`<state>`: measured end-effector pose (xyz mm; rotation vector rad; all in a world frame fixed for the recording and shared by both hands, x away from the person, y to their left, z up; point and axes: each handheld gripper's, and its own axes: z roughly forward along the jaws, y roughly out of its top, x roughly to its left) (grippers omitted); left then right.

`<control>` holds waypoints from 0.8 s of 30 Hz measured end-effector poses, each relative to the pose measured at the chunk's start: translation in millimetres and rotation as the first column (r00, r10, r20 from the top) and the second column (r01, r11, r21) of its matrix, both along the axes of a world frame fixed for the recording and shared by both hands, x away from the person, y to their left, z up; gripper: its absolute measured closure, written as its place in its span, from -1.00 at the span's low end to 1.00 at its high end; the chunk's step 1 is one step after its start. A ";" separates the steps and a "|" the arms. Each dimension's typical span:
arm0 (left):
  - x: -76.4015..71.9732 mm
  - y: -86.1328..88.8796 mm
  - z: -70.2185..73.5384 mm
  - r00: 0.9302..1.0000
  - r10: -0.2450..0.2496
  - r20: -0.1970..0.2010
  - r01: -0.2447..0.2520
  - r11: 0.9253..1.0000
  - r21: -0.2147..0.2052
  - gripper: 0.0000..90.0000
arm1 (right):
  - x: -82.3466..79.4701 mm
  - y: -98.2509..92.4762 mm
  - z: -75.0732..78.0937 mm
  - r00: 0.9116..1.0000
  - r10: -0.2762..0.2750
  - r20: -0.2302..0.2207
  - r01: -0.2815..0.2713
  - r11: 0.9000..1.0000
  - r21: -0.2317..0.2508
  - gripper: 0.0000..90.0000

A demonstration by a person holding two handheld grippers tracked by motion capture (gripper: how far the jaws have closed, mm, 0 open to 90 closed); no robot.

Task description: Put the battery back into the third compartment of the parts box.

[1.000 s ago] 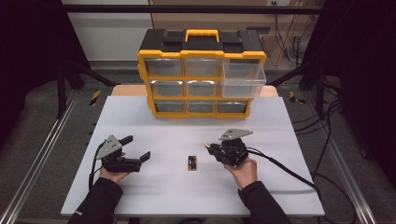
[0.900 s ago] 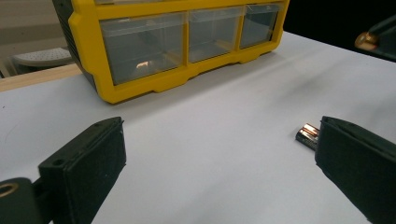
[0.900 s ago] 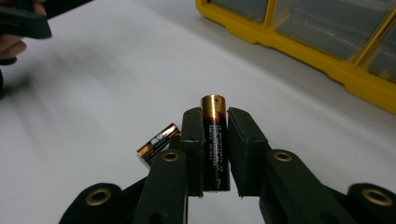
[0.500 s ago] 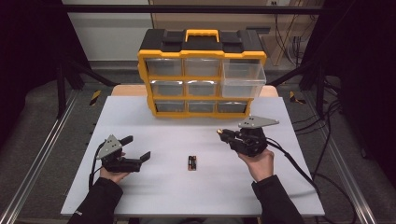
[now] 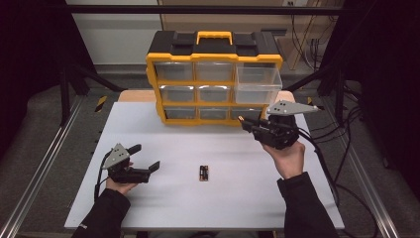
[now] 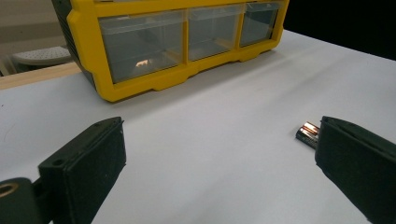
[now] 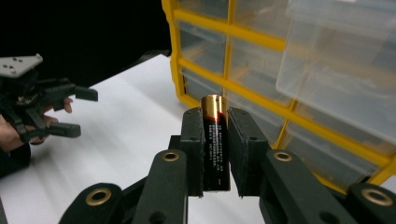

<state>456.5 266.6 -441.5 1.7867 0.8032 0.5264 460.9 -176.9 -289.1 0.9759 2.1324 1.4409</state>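
Note:
My right gripper (image 5: pixel 246 122) is raised above the table's right side, in front of the yellow and black drawer organizer (image 5: pixel 213 79), and is shut on a black battery (image 7: pixel 215 140) with a copper top, held upright between the pads. The organizer's top right clear drawer (image 5: pixel 257 84) is pulled out just above and beyond it. A pair of batteries (image 5: pixel 204 172) lies side by side on the white table (image 5: pixel 223 208). My left gripper (image 5: pixel 146 157) rests low at the front left, open and with nothing between its fingers. In its own view the batteries (image 6: pixel 308 133) lie by the right jaw.
The organizer (image 6: pixel 177 42) stands at the table's far edge with its other clear drawers closed. Cables trail from the right gripper off the table's right side. Metal rails run along both sides of the table. The left gripper (image 7: pixel 70 112) is seen far off to the left.
My right gripper has lifted off the table and moved right and away toward the organizer, carrying the battery. The left gripper and the pair of batteries have stayed in place.

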 end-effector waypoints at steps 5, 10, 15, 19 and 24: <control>-0.1 0.1 0.1 1.000 0.001 -0.001 -0.001 1.000 -0.002 -0.97 | 1.2 -1.1 21.6 0.999 -0.013 0.030 0.012 1.000 0.004 0.71; 0.0 0.1 0.0 1.000 0.000 -0.001 0.000 1.000 -0.002 -0.97 | 4.0 -0.7 39.0 0.998 -0.025 0.056 0.025 1.000 -0.002 0.71; 0.0 -0.2 -0.3 1.000 0.000 -0.003 0.000 1.000 -0.005 -0.97 | 12.4 -2.8 55.7 0.996 -0.052 0.067 0.052 0.999 -0.002 0.71; 0.2 -0.3 -0.5 1.000 -0.002 -0.003 0.002 1.000 0.000 -0.97 | 21.4 -3.9 65.0 0.994 -0.078 0.071 0.078 0.997 -0.004 0.71; 0.4 -0.3 -0.8 1.000 -0.002 -0.005 0.002 1.000 -0.001 -0.97 | 35.7 -6.4 72.1 0.992 -0.105 0.072 0.106 0.994 -0.003 0.71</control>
